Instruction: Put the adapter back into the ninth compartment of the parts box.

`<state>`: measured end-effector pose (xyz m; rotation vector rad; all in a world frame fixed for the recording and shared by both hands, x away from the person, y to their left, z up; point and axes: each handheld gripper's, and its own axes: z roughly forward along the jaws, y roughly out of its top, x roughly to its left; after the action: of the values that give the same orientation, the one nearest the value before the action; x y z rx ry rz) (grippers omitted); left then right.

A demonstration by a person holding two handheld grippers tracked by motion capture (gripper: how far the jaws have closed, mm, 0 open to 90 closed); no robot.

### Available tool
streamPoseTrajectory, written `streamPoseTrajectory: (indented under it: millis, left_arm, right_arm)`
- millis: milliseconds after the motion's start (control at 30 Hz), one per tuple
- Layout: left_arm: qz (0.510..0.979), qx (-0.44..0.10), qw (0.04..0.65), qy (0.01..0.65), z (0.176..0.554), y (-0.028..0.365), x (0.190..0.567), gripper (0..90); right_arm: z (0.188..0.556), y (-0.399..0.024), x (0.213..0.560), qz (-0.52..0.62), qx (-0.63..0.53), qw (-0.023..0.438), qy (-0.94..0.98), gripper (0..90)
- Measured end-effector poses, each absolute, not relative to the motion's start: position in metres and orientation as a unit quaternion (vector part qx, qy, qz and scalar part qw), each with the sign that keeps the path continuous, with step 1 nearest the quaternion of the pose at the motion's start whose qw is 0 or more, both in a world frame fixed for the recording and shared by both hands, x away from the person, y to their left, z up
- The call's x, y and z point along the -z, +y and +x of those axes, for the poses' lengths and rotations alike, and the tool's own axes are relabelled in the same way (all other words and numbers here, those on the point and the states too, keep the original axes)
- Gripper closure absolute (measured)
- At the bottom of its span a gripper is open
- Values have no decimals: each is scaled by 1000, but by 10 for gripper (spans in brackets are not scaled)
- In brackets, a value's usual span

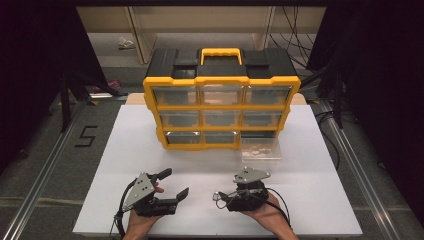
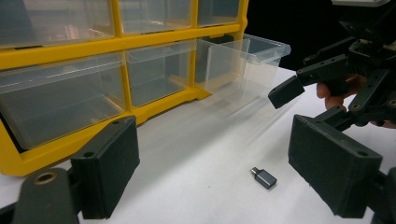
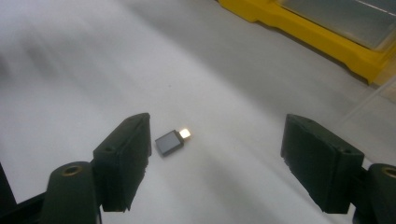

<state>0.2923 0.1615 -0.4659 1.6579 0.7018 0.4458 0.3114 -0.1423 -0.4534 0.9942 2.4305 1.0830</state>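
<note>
A small grey USB adapter (image 3: 170,141) with a metal plug lies flat on the white table (image 1: 200,165). My right gripper (image 3: 222,161) hovers over it, open, and the adapter lies just inside its left jaw without touching the pads. From the left gripper view the adapter (image 2: 264,178) rests on the table between the wide-open jaws of my left gripper (image 2: 215,172), farther out. Seen from above, the left gripper (image 1: 175,183) and right gripper (image 1: 221,198) sit side by side near the table's front edge, each in a hand.
A yellow and black organizer (image 1: 222,107) with clear drawers stands at the back middle of the table. Its bottom right drawer (image 1: 260,150) is pulled out and holds a few small parts. Dark floor and rails flank the table.
</note>
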Motion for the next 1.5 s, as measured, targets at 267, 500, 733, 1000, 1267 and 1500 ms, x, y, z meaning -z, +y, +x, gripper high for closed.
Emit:
streamPoseTrajectory:
  millis: [267,500,733,1000,1267,1500]
  left_arm:
    - [716,-193,599,302,292,161,466,163]
    - [716,-192,599,302,292,161,466,165]
    - [717,-192,599,302,292,161,466,165]
    - [716,-191,600,301,292,161,466,166]
    - [717,-191,599,301,292,161,466,167]
    - [718,-192,598,300,292,161,466,168]
  right_arm:
    - [315,-137,457,348,-366,144,851,254]
    - [318,-130,461,348,-354,140,857,255]
    - [320,-124,464,347,-347,134,861,256]
    - [323,-118,467,345,-336,132,866,258]
    - [328,-110,471,346,-328,129,870,262]
    - [332,-104,474,345,-317,125,875,263]
